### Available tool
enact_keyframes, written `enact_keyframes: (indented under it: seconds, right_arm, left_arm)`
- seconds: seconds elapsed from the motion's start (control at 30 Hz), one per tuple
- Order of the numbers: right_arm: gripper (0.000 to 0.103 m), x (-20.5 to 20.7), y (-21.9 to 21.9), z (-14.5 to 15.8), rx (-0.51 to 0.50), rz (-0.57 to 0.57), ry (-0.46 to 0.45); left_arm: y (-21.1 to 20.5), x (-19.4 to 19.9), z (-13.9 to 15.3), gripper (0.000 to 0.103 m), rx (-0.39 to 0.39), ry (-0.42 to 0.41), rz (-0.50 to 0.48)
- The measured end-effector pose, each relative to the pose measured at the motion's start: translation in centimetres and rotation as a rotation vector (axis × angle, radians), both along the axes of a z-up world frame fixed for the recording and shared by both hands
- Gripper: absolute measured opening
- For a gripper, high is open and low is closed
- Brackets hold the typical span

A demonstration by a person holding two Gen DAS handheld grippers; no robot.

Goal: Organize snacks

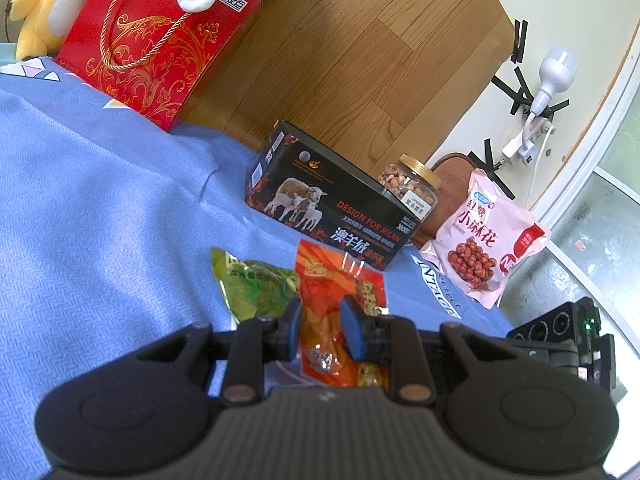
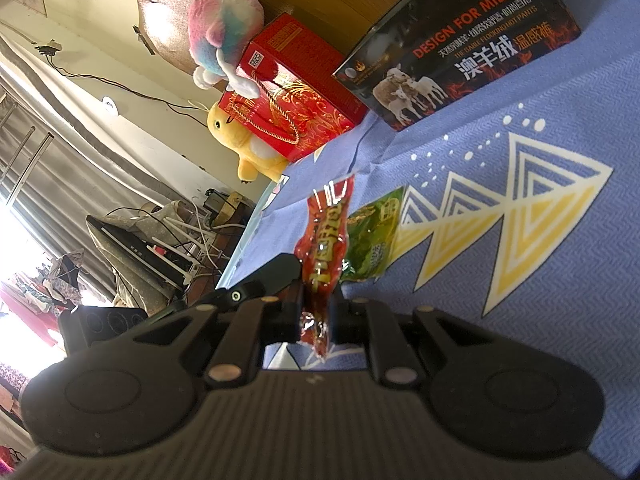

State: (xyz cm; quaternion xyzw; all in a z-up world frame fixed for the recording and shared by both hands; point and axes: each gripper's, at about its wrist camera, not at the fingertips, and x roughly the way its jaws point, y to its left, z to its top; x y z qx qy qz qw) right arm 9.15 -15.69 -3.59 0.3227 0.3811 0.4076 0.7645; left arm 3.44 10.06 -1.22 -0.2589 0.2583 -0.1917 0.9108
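Note:
A red snack packet (image 1: 340,276) hangs above the blue cloth (image 1: 100,200), and both grippers hold it. My left gripper (image 1: 320,322) has its blue pads closed on the packet's lower part. In the right wrist view the same red packet (image 2: 328,224) stands edge-on, with my right gripper (image 2: 318,312) shut on its lower end. One finger of the left gripper (image 2: 276,276) reaches the packet from the left. A green snack packet (image 1: 256,284) lies flat on the cloth just beside it, the same green packet (image 2: 372,236) in the right wrist view.
A black box with sheep on it (image 1: 340,200) lies beyond the packets. A jar of nuts (image 1: 412,184) and a pink snack bag (image 1: 484,240) are to its right. A red gift box (image 1: 152,48) and a yellow plush toy (image 1: 44,8) stand far left.

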Motion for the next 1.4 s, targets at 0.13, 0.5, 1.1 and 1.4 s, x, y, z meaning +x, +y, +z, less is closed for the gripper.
enact_keyframes:
  seconds: [0.13, 0.5, 1.1, 1.4]
  right_arm:
    - [0.015, -0.1, -0.1, 0.3, 0.004, 0.0, -0.013]
    - [0.015, 4.8, -2.2, 6.7, -0.009, -0.094, -0.186]
    - [0.048, 14.3, -5.0, 9.6, -0.453, -0.388, -0.36]
    - [0.047, 6.4, -4.4, 6.8, -0.241, -0.133, -0.258]
  left_arm:
    - [-0.1, -0.1, 0.2, 0.021, -0.011, 0.001, -0.001]
    - [-1.5, 7.5, 5.9, 0.023, -0.052, -0.067, -0.08]
    - [-8.0, 21.2, 7.7, 0.036, 0.041, 0.044, -0.015]
    - [-0.1, 9.2, 7.9, 0.049, 0.09, 0.04, 0.035]
